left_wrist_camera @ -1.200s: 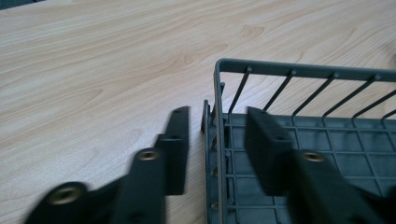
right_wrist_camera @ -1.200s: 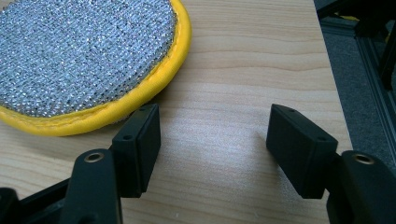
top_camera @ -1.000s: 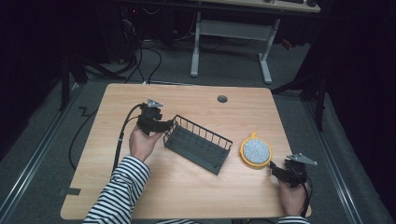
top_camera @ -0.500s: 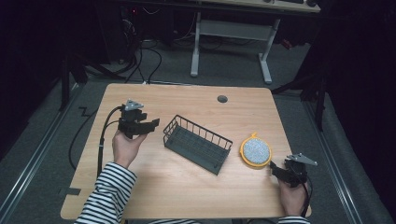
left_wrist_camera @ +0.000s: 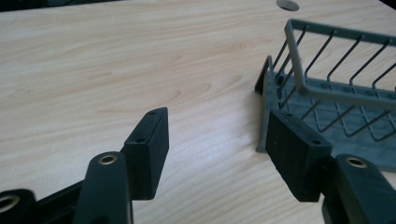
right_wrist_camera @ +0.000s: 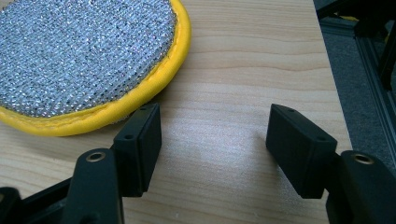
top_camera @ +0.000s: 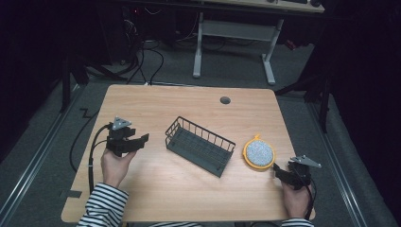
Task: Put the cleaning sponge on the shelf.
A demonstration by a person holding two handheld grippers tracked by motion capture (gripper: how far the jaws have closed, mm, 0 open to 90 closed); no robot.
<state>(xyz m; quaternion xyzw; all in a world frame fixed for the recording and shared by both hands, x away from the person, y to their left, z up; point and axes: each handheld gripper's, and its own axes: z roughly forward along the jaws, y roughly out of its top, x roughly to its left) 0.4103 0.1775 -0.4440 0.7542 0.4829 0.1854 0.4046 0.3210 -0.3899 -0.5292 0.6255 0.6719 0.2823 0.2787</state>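
Both tongs were spread and empty, the left tongs [top_camera: 141, 138] left of the rack [top_camera: 200, 145] at table [top_camera: 189, 101] centre, the right tongs [top_camera: 278, 173] just near-right of the scourer [top_camera: 259, 152], seemingly poised to grasp it.

A dim lab: bare wooden table [top_camera: 189, 101], floor cables [top_camera: 142, 52].

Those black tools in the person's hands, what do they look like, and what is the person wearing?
Each is matt black. The left gripper and right gripper both carry a grey three-cornered plate on top and trail a black cable. Up close, the fingers are blocky rectangular pads with small screw holes, on arms with brass-coloured pivots. The sleeves are striped black and white.
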